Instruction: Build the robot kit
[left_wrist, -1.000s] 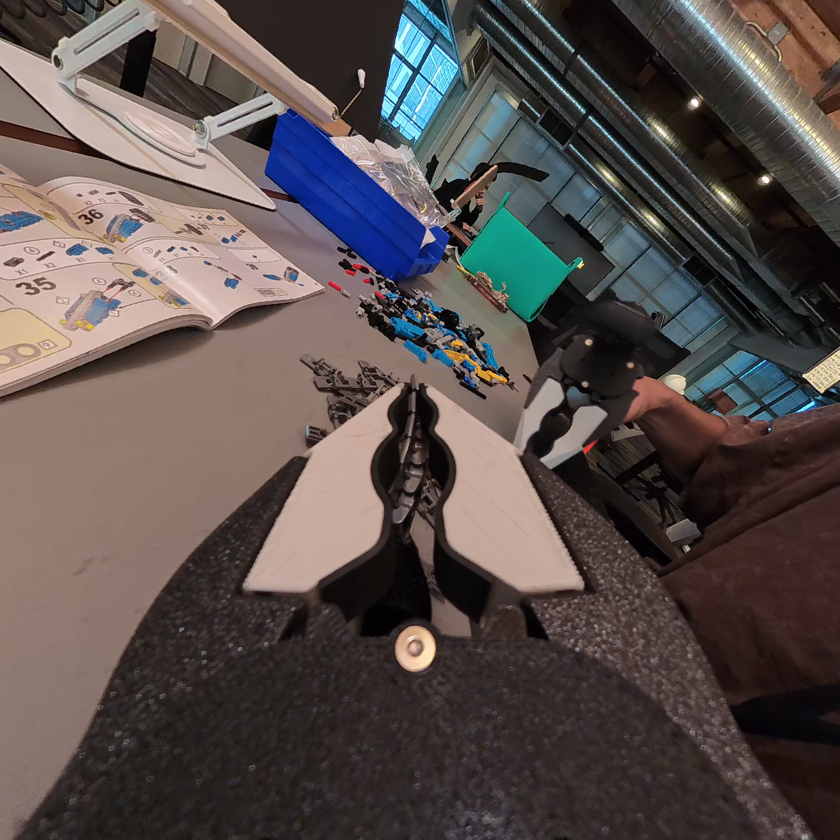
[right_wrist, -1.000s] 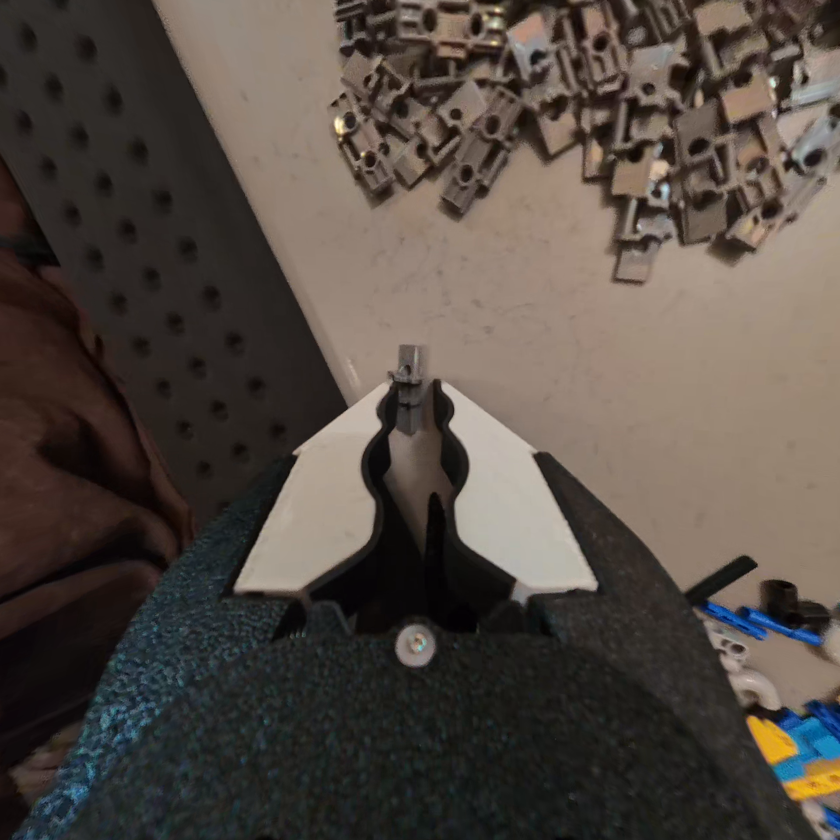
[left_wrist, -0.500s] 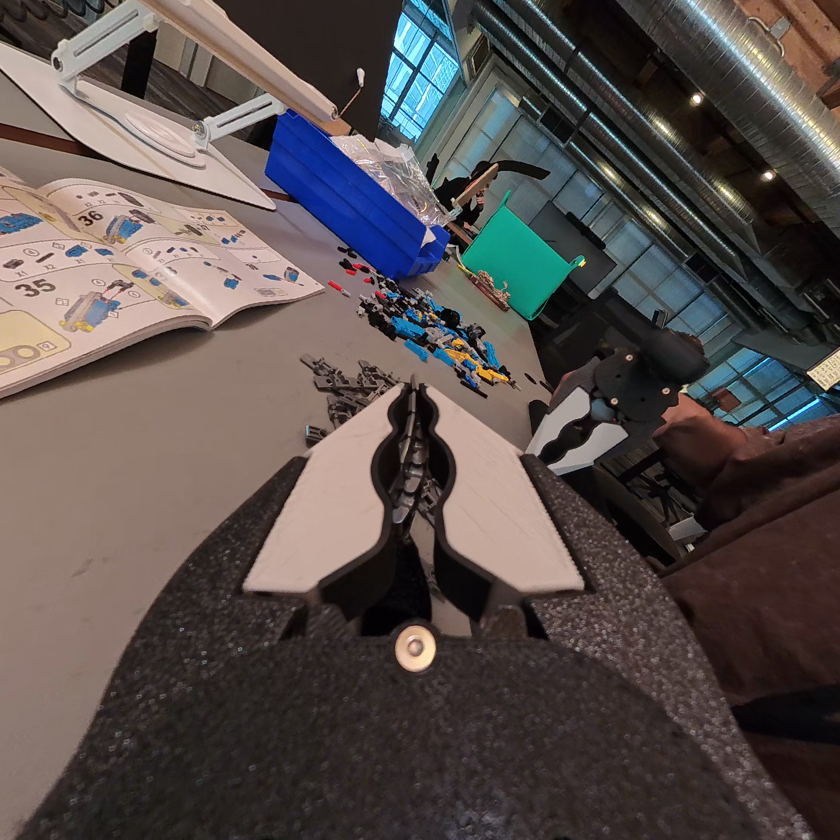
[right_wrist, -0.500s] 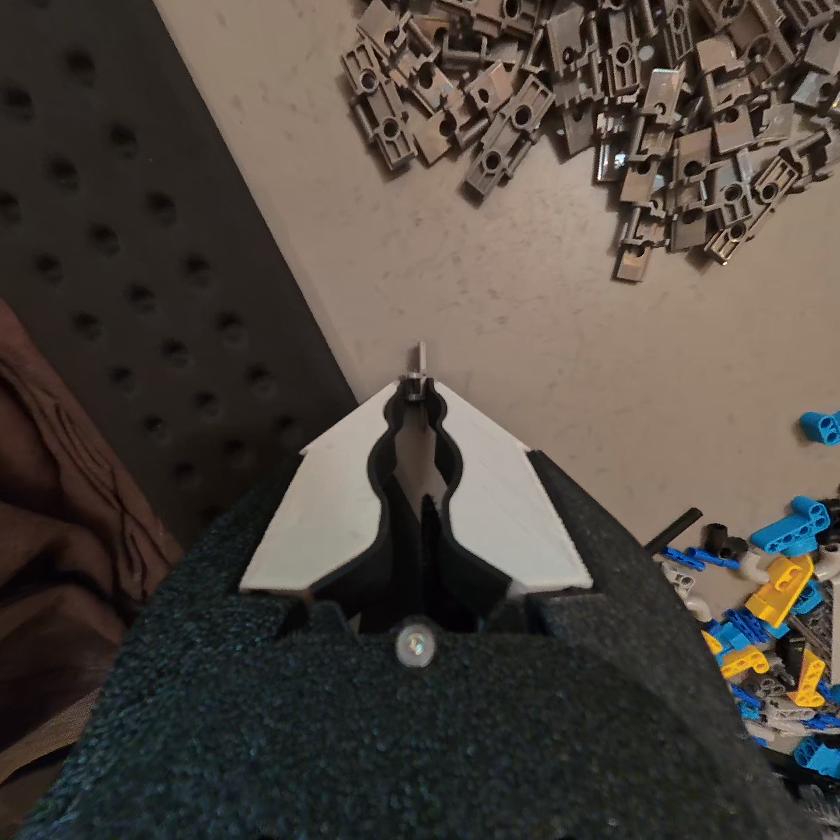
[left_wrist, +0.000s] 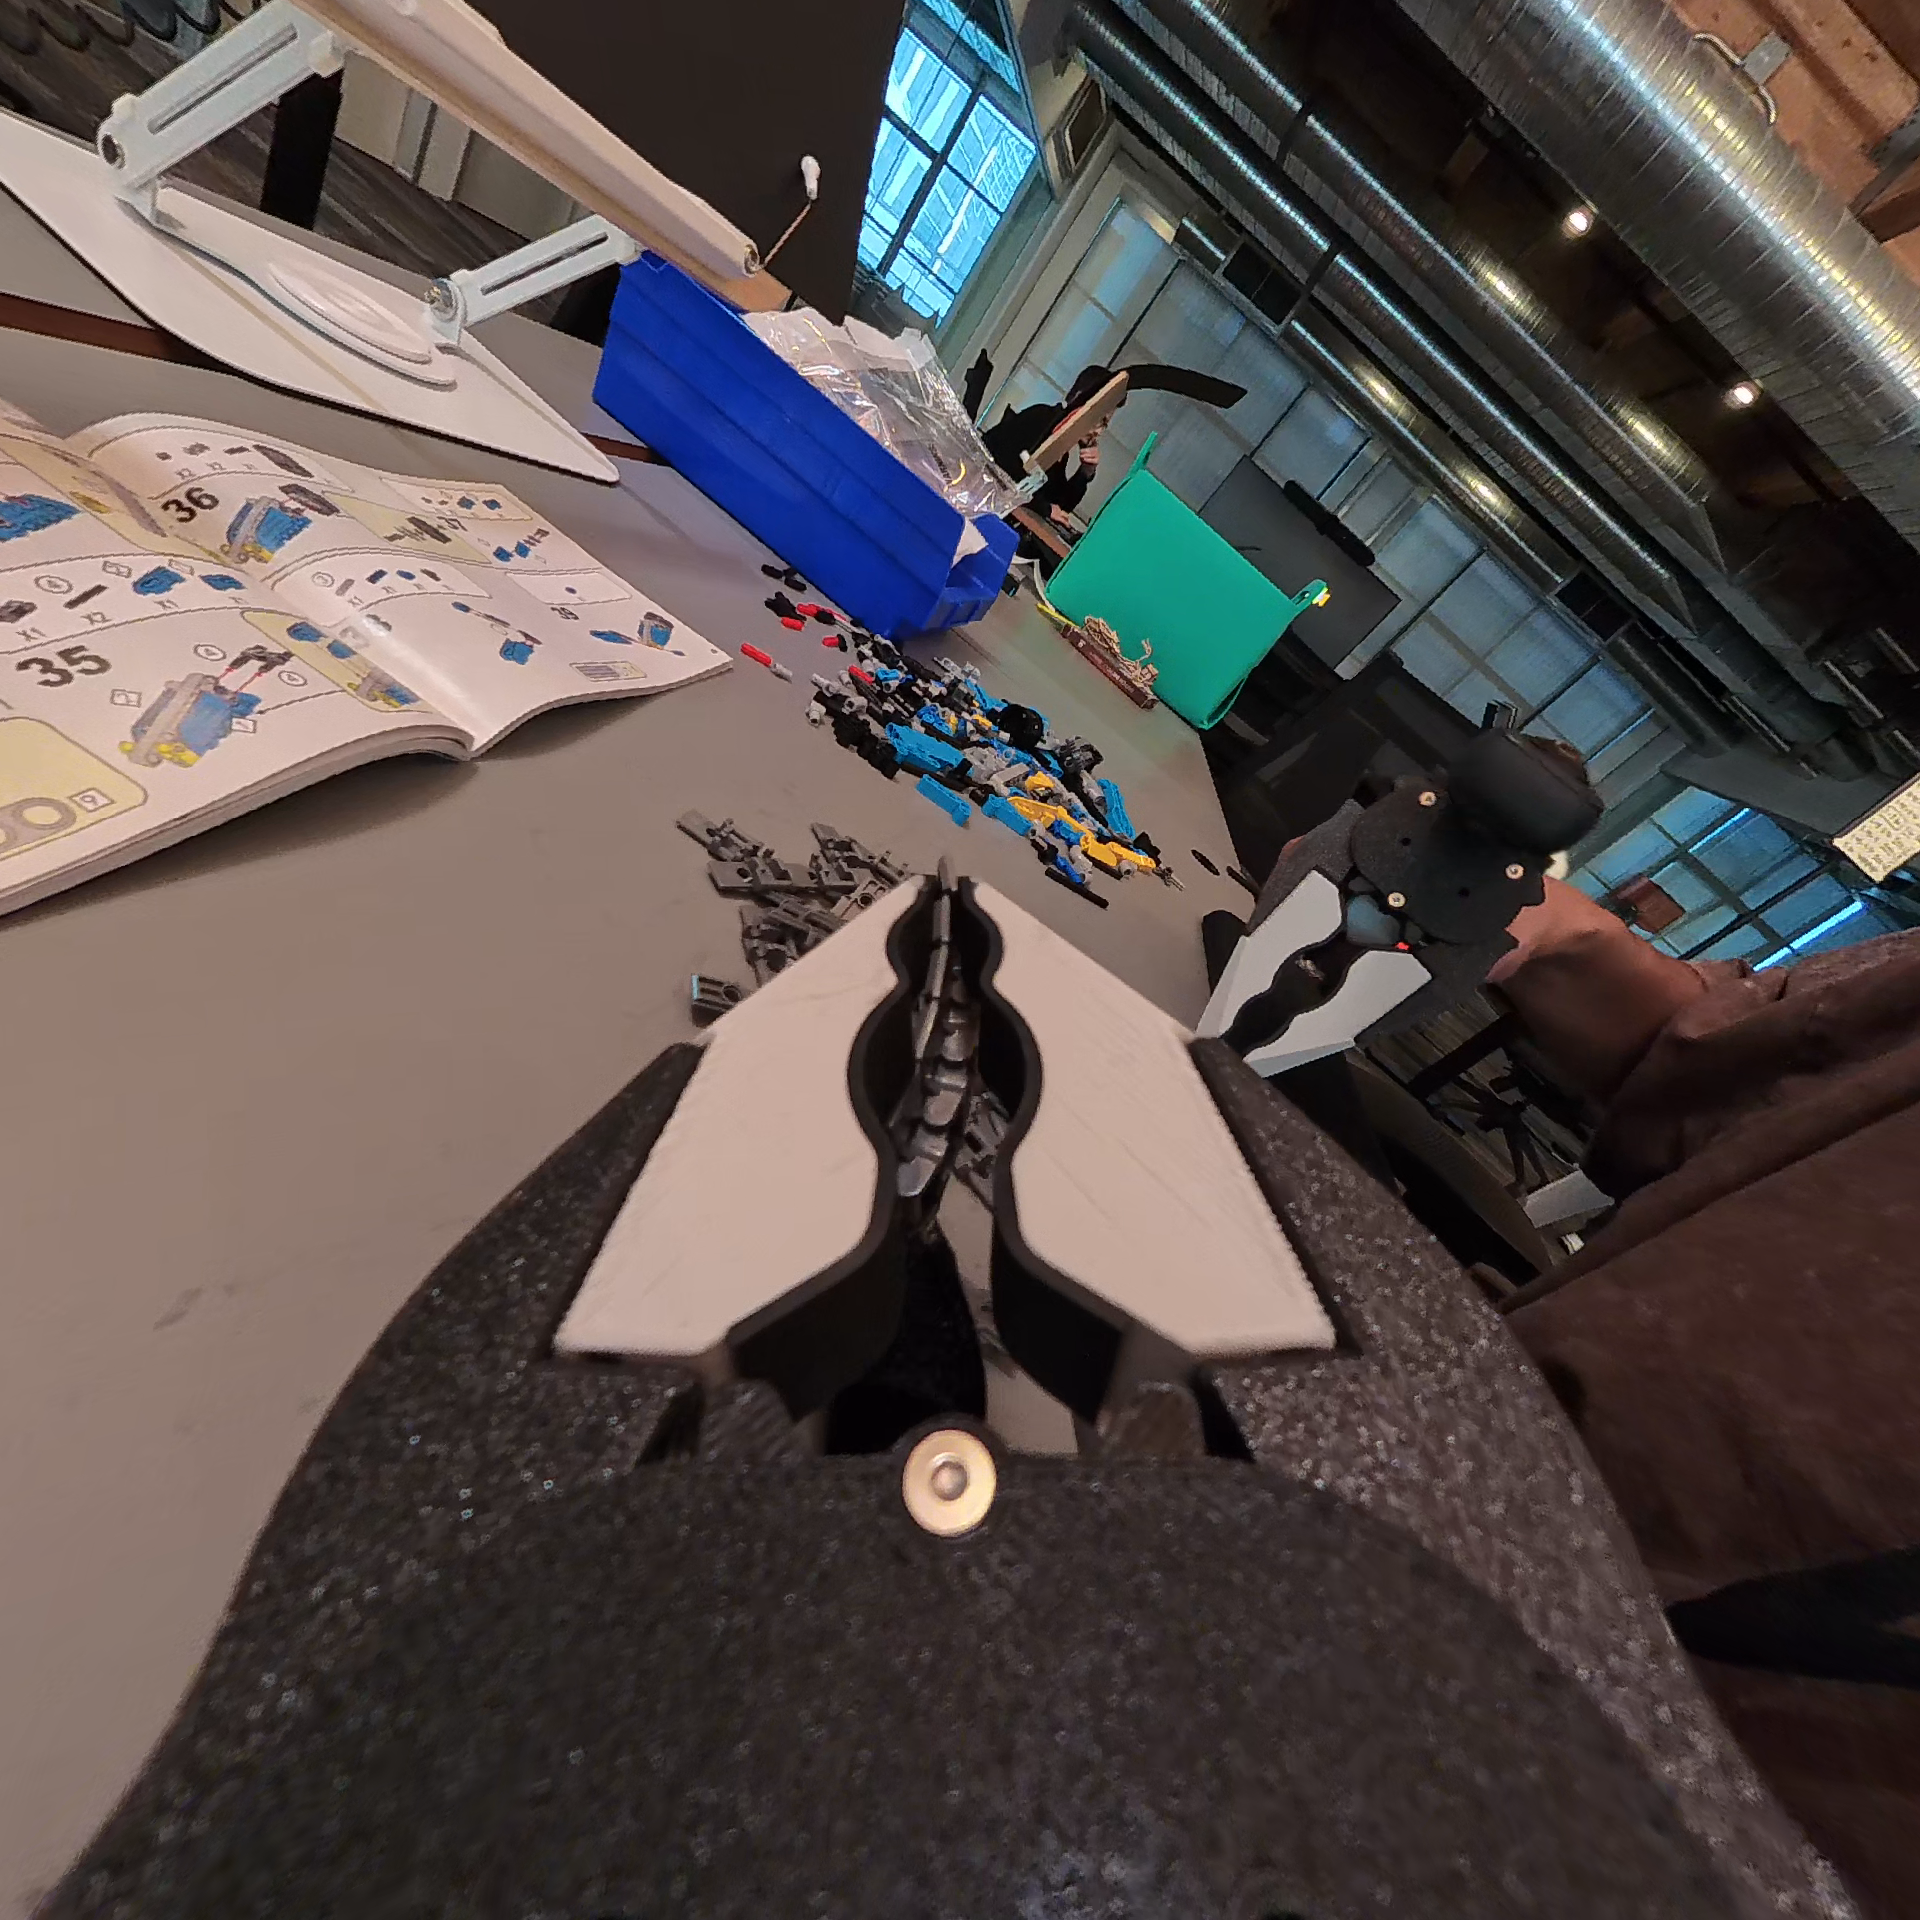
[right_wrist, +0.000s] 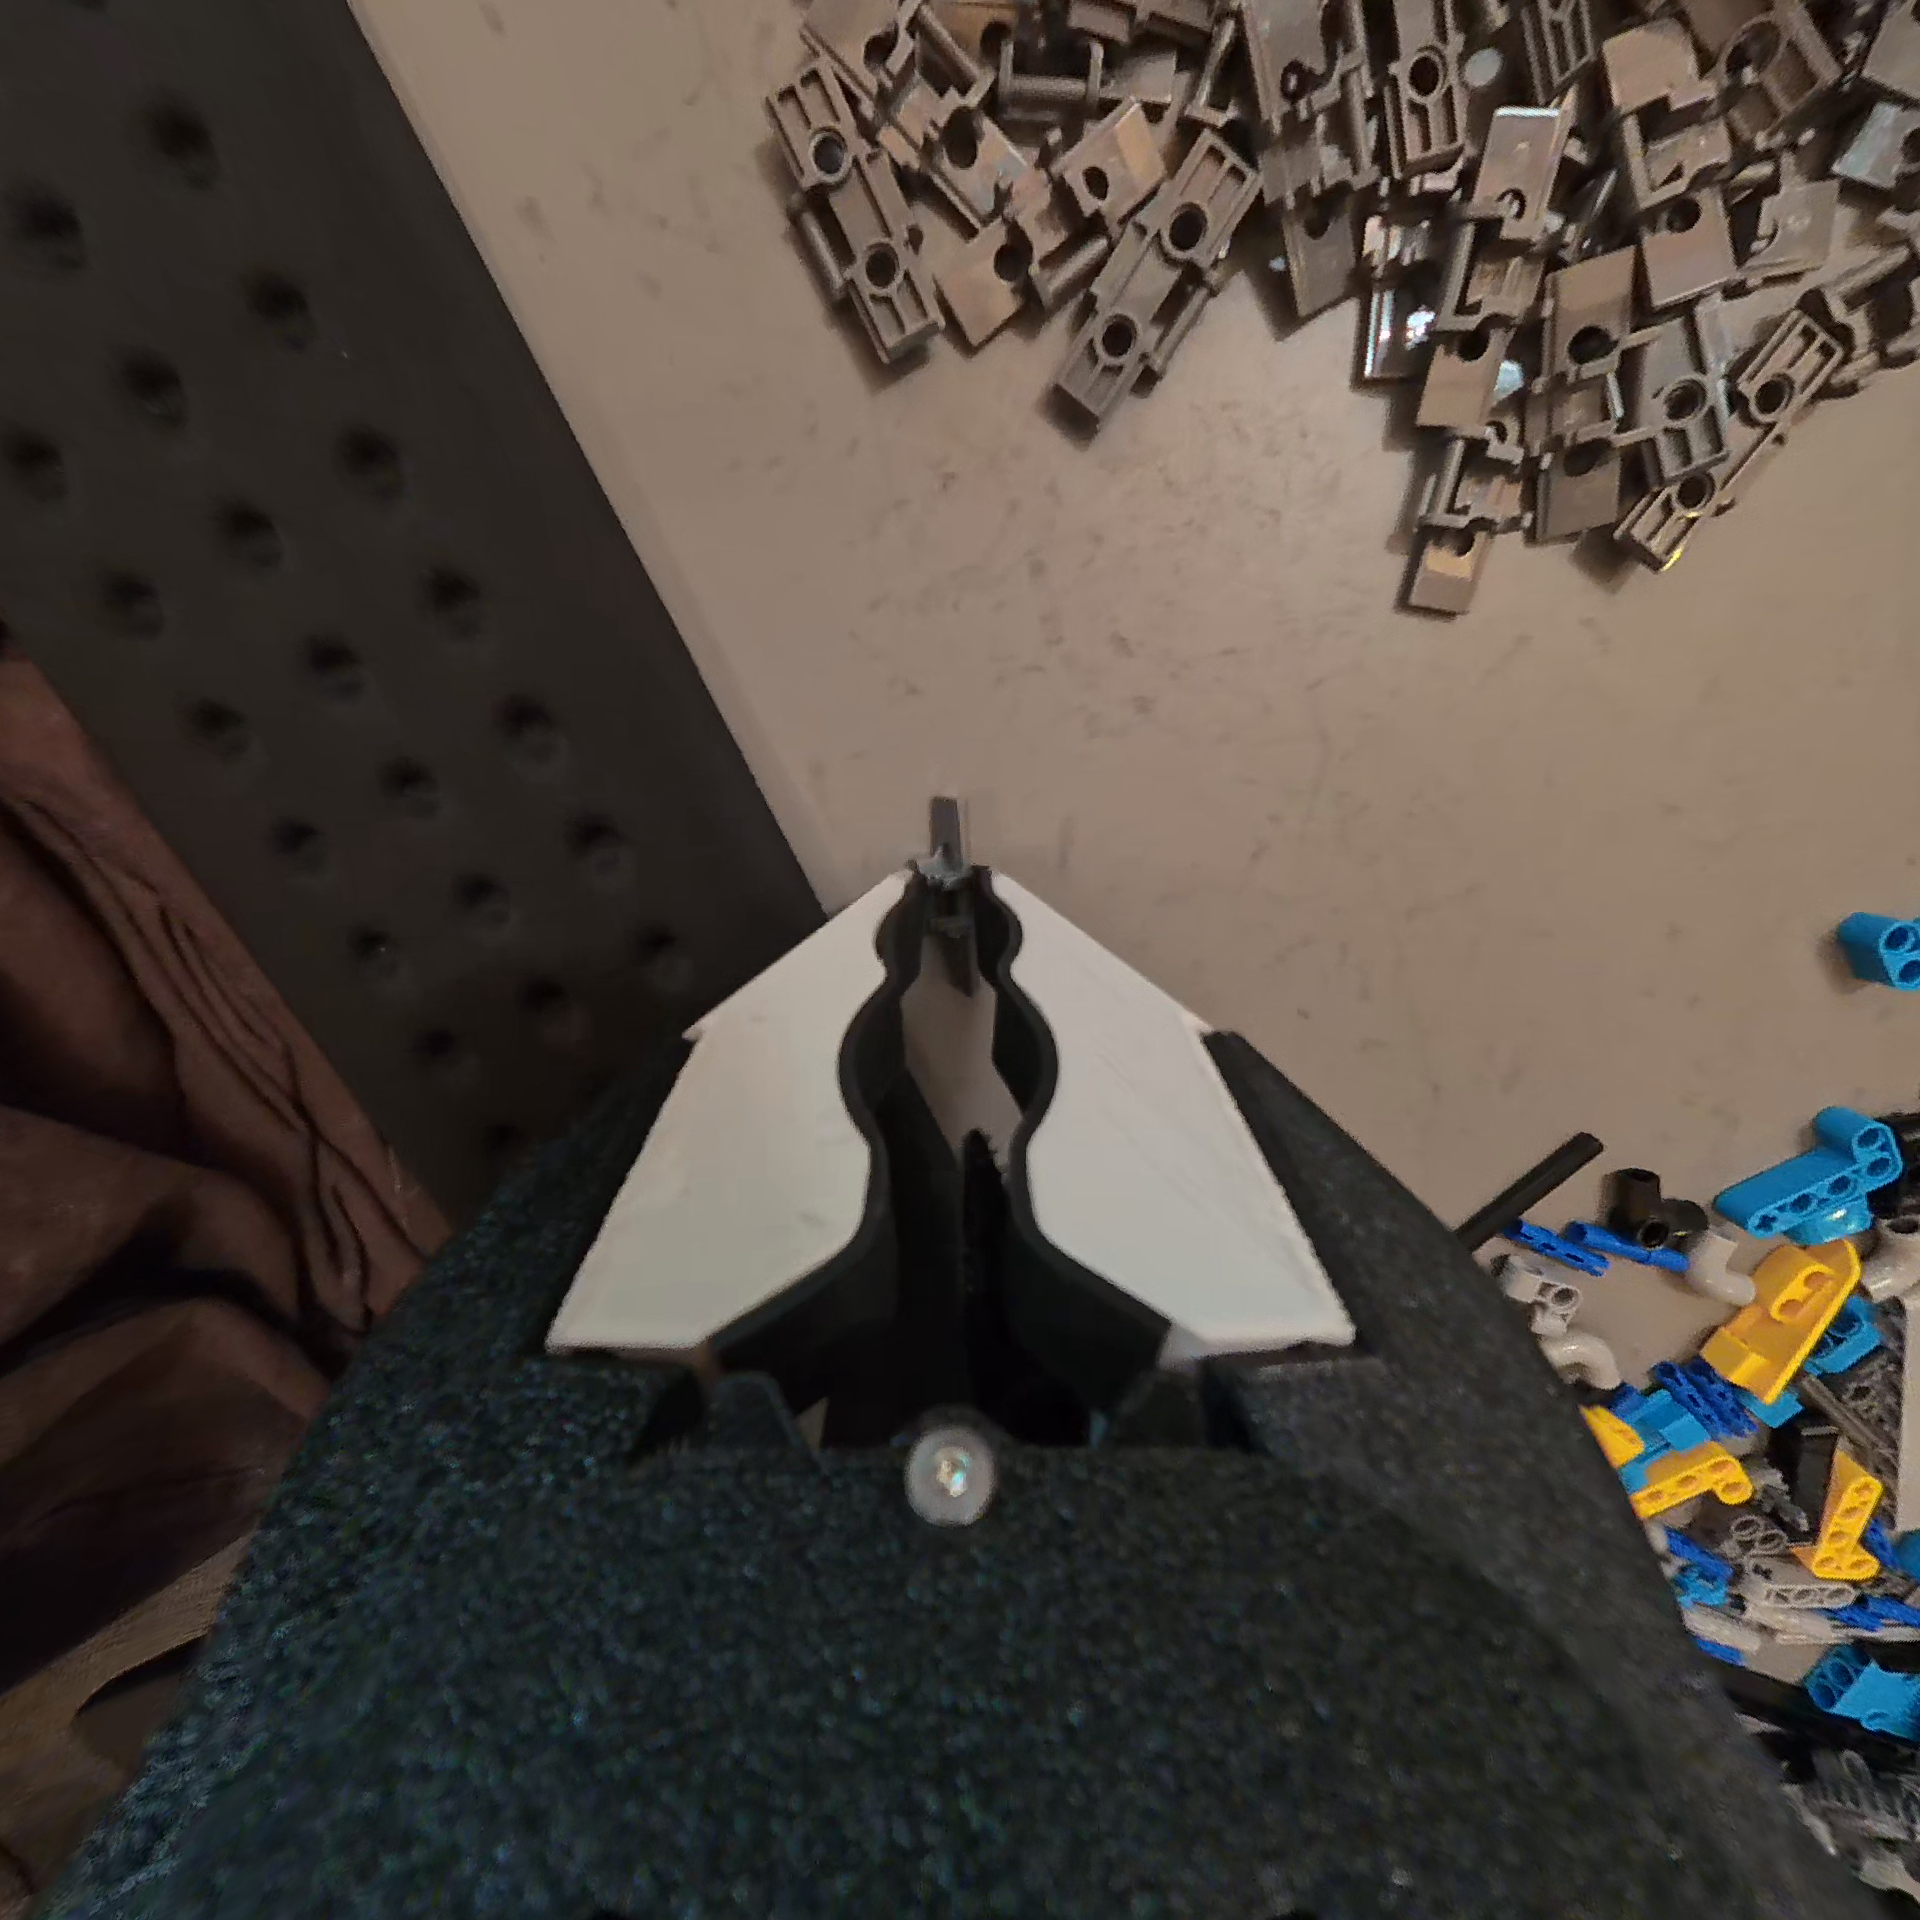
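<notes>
My left gripper (left_wrist: 945, 883) hovers low over the grey table (left_wrist: 312, 1039), shut on a strip of joined grey links (left_wrist: 940, 1070) that shows in the gap between its jaws. A pile of loose grey links (left_wrist: 800, 883) lies just beyond its tip. My right gripper (right_wrist: 948, 883) is shut on a small grey piece (right_wrist: 948, 842) that sticks out past its tips, above the table near its edge. The grey link pile (right_wrist: 1403, 208) lies ahead of it. In the left wrist view the right gripper (left_wrist: 1236, 1034) hangs at the table's right edge, tips pointing toward the left gripper.
An open instruction booklet (left_wrist: 260, 644) lies at the left. A heap of blue, yellow and black pieces (left_wrist: 997, 758) shows in both views (right_wrist: 1766, 1351). A blue bin (left_wrist: 790, 488) and white stand (left_wrist: 343, 312) sit farther back. A black perforated surface (right_wrist: 260, 520) and brown sleeve (right_wrist: 125, 1039) lie off the table's edge. My hands' fingertips stand some 25 centimeters from each other.
The right gripper has tilted over and dropped lower, its tips now pointing toward the left gripper; more coloured pieces have come into its view. The left gripper has not moved.
</notes>
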